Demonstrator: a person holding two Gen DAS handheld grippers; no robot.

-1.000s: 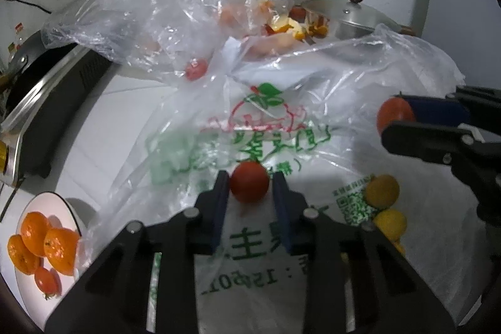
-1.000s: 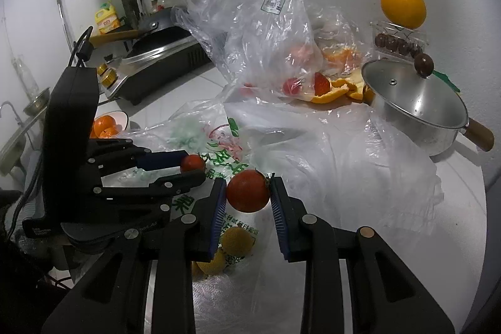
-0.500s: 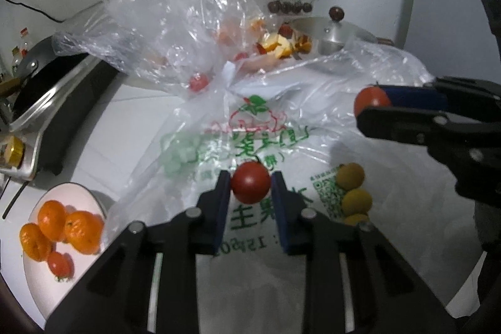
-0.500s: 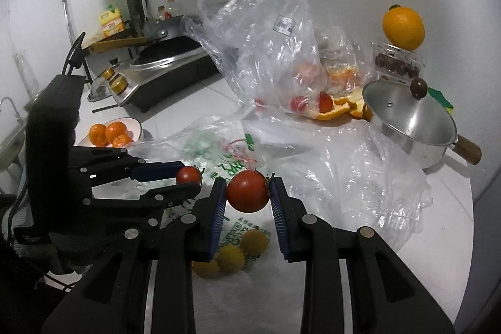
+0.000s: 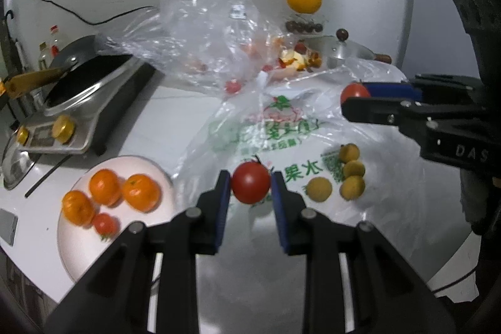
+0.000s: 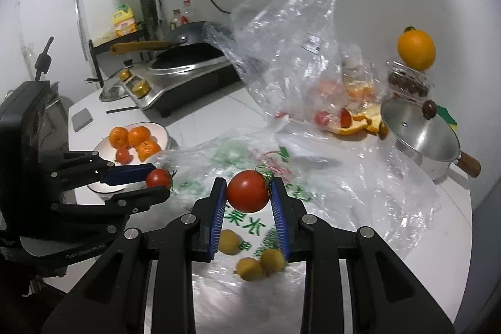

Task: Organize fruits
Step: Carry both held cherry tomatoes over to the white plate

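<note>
Left gripper [image 5: 250, 188]: pads clamped on a small tomato [image 5: 250, 182], held above the printed bag [image 5: 281, 127]. Right gripper [image 6: 249, 193]: pads clamped on a larger tomato [image 6: 248, 191], over the same bag. Bag: clear plastic, green Chinese print, "水果" legible, QR code. Gripper body lettered "DAS". Plate [image 5: 75, 252], left of bag: three mandarins [image 5: 106, 187], one tomato. Four yellow fruits [image 5: 352, 168] lie on the bag.

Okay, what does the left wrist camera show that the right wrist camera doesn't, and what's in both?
Left wrist only: a fourth small yellow fruit on the printed plastic bag.

Right wrist only: the yellow oil bottle on the black rack.

Both: the white plate of orange mandarins, the steel lidded pot, and a red tomato clamped in each tool.
</note>
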